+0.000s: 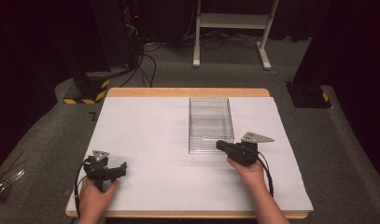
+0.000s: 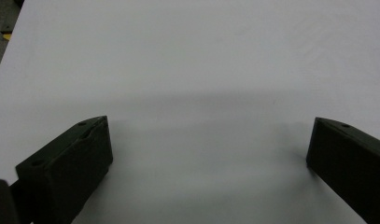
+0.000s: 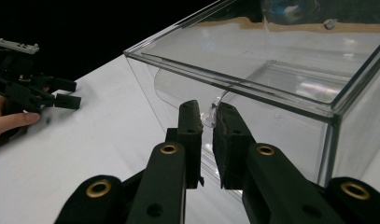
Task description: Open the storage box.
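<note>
clear plastic box (image 1: pixel 211 125) sits on the white-covered tabletop (image 1: pixel 150 140), right of centre, open top up, apparently empty. its long axis runs away from the person, short near wall facing them.

right tongs (image 1: pixel 219 145) are at the box's near wall, towards its near right corner. in the right gripper view the right tongs (image 3: pixel 207 122) have jaws drawn narrow, a thin slit between them, tips right up against the clear near wall (image 3: pixel 253 126). a small clear tab or lip seems to sit in the slit, but the transparency makes it hard to say; cannot confirm anything is pinched. the right hand (image 1: pixel 246 169) is behind them, near the tabletop's front.

left tongs (image 1: pixel 118 168) are well apart from the box, low at the front left of the tabletop, held in the left hand (image 1: pixel 95 193). the left gripper view has the jaws spread wide over bare white surface, nothing between them.

judgement: box lies ahead of and touching or just short of the right tongs, and far right and forward of the left. the right hand is clearly the nearer one; any move on the box likely starts at that near wall.
</note>
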`<state>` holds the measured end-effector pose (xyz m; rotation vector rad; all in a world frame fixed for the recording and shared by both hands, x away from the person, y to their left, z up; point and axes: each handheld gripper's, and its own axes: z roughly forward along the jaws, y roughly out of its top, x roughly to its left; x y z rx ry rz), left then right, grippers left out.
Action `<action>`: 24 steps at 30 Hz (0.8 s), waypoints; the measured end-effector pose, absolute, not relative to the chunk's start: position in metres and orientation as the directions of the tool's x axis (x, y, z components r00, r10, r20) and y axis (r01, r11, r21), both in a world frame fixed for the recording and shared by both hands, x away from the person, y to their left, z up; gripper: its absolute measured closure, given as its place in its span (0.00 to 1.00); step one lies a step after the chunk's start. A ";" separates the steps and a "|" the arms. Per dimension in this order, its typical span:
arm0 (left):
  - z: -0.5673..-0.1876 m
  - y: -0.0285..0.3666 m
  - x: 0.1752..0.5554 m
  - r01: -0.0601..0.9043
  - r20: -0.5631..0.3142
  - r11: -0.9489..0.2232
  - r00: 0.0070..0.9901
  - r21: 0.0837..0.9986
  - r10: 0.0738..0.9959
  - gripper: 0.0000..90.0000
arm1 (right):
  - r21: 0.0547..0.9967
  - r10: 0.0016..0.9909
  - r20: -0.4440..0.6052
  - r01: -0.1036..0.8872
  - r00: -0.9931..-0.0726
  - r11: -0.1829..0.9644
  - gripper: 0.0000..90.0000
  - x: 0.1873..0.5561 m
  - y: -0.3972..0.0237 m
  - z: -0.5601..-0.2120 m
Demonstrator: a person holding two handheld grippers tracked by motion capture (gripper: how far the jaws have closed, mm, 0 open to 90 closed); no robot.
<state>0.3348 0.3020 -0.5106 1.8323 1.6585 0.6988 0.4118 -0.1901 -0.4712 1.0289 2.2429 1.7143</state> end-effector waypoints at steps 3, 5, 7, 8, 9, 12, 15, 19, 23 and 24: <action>-0.511 0.302 0.335 0.700 0.007 -0.073 0.096 0.710 0.995 0.00 | 0.895 0.589 0.283 0.429 -0.757 0.121 0.91 0.410 -0.190 -0.471; -0.511 0.302 0.335 0.700 0.007 -0.073 0.096 0.710 0.995 0.00 | 0.895 0.588 0.282 0.429 -0.758 0.122 0.91 0.409 -0.190 -0.471; -0.511 0.302 0.335 0.700 0.007 -0.073 0.097 0.710 0.995 0.00 | 0.896 0.589 0.282 0.428 -0.757 0.122 0.91 0.408 -0.190 -0.471; -0.511 0.302 0.335 0.701 0.007 -0.073 0.098 0.709 0.995 0.00 | 0.896 0.589 0.280 0.426 -0.758 0.123 0.91 0.407 -0.191 -0.471; -0.511 0.302 0.335 0.700 0.007 -0.073 0.097 0.710 0.995 0.00 | 0.896 0.589 0.281 0.427 -0.758 0.122 0.91 0.407 -0.191 -0.471; -0.511 0.302 0.335 0.700 0.007 -0.073 0.097 0.710 0.995 0.00 | 0.895 0.586 0.282 0.428 -0.760 0.124 0.91 0.405 -0.191 -0.471; -0.511 0.302 0.335 0.701 0.007 -0.073 0.097 0.709 0.995 0.00 | 0.894 0.585 0.284 0.430 -0.760 0.124 0.92 0.403 -0.192 -0.471; -0.511 0.302 0.335 0.701 0.006 -0.073 0.098 0.709 0.995 0.00 | 0.894 0.582 0.283 0.429 -0.762 0.127 0.92 0.401 -0.192 -0.471; -0.511 0.302 0.335 0.701 0.007 -0.073 0.097 0.709 0.995 0.00 | 0.894 0.578 0.285 0.430 -0.764 0.126 0.92 0.397 -0.193 -0.471; -0.511 0.302 0.335 0.701 0.006 -0.073 0.097 0.709 0.995 0.00 | 0.894 0.576 0.285 0.429 -0.766 0.129 0.92 0.396 -0.193 -0.471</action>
